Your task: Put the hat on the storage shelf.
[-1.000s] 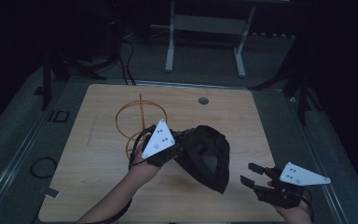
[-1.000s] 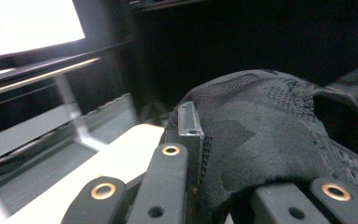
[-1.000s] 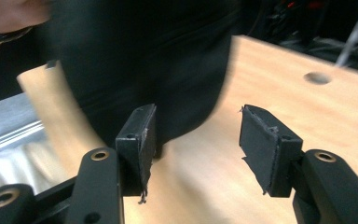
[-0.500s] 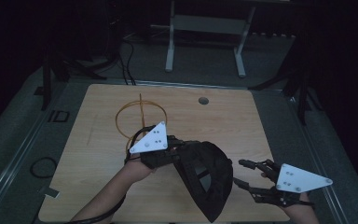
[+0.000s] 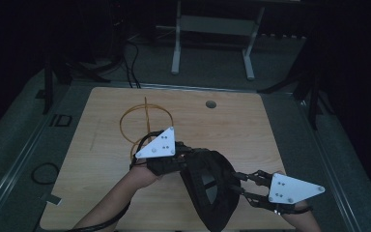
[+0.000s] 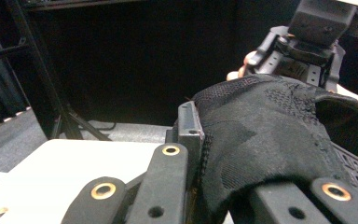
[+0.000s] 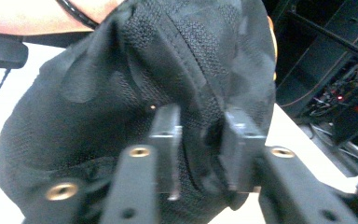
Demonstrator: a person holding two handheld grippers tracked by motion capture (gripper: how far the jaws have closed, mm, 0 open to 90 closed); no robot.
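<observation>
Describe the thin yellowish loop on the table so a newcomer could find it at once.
Start at the wooden table and find the small round hole near its far edge. To the left of the hole lies the wire loop, just beyond the left gripper. It is thin, amber and open, unlike the bulky black mesh cap nearby.

- We lose the black mesh bag [image 5: 212, 193] at the bottom edge of the high view.
- In the left gripper view, bag fabric covers the left gripper [image 6: 214, 154] on its right side.
- Right hand [image 5: 302, 221]: cut off, lower right.
</observation>
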